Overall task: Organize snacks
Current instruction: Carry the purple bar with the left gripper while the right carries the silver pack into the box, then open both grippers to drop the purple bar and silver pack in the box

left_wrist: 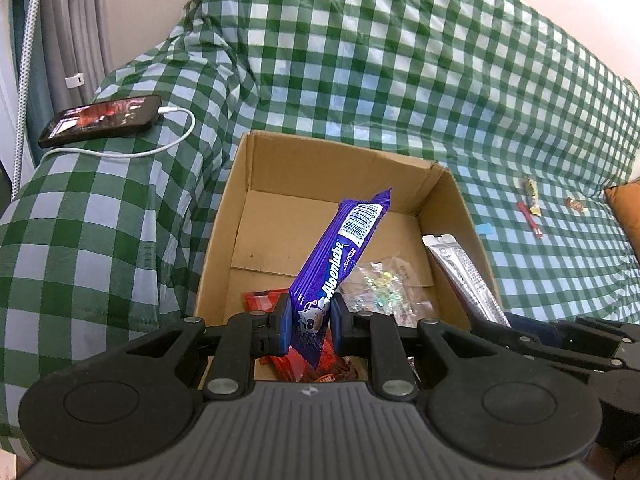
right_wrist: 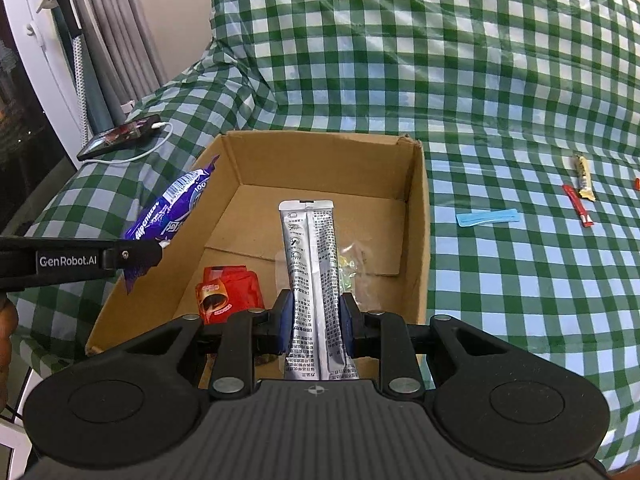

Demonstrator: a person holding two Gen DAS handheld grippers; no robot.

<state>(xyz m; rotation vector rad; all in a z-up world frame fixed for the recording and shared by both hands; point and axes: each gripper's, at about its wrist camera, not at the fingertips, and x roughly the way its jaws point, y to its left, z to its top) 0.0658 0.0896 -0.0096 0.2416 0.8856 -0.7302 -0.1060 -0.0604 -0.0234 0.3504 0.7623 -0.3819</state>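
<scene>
— Left gripper (left_wrist: 310, 322)?
— Fingers clamped on the purple Alpenliebe pack (left_wrist: 340, 264), above the cardboard box (left_wrist: 256, 168).
— Right gripper (right_wrist: 316, 322)?
— Fingers pinch the silver sachet (right_wrist: 310, 256) over that box too.

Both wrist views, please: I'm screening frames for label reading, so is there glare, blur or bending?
Left wrist: purple Alpenliebe pack sharp, barcode readable; checked cloth bends toward the edges. Right wrist: silver sachet shows mild sheen, print visible but small; corners rounded off.
</scene>
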